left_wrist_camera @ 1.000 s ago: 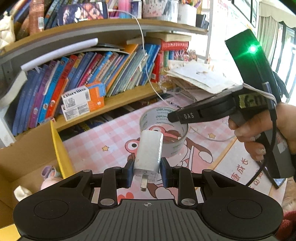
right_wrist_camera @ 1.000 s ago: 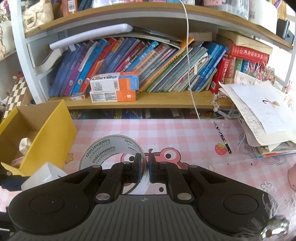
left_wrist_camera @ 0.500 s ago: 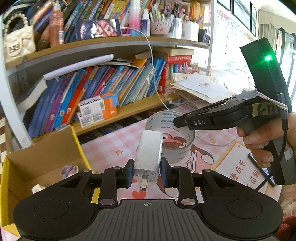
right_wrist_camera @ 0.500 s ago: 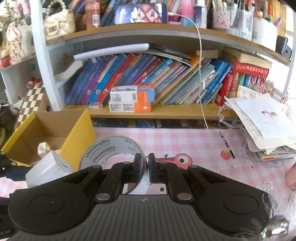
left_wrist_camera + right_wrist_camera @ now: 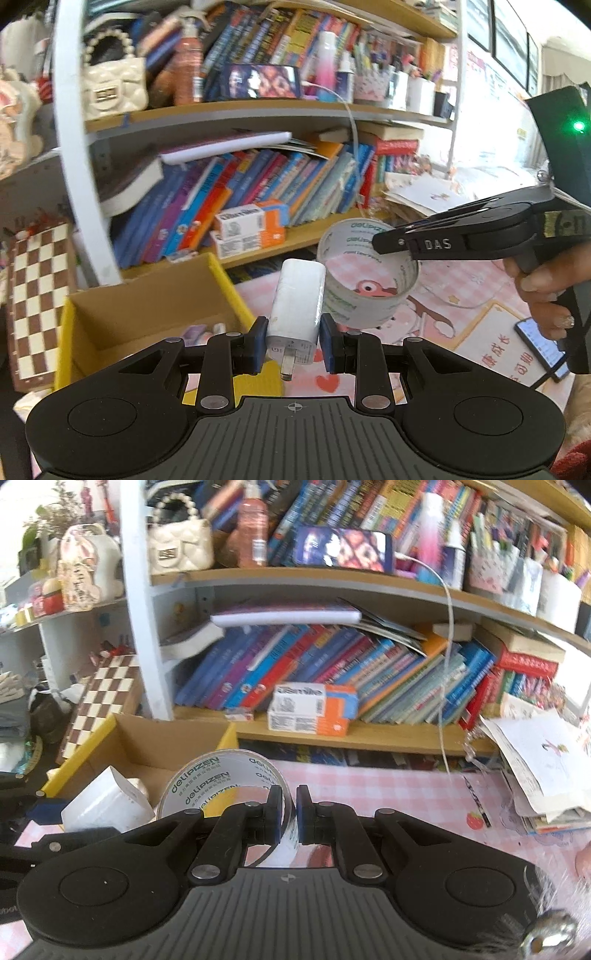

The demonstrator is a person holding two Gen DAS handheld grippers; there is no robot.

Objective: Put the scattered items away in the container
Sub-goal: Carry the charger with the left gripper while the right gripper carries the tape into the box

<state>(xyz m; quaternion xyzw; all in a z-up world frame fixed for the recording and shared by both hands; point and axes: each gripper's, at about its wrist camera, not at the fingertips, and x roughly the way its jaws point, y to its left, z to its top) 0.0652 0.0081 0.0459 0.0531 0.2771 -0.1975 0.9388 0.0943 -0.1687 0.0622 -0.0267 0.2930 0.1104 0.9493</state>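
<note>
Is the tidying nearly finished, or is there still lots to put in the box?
Partly done. A few small things already lie inside the cardboard box. Two more are in hand: the left gripper is shut on the white charger, and the right gripper pinches the wall of the clear tape roll, both lifted near the box. Neither is dropped in yet. A pencil lies on the pink mat.

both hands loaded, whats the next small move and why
Probably carry the charger leftward over the box before opening the fingers. The left gripper holds it just past the box's yellow rim, and the right gripper pinches the tape close beside.
</note>
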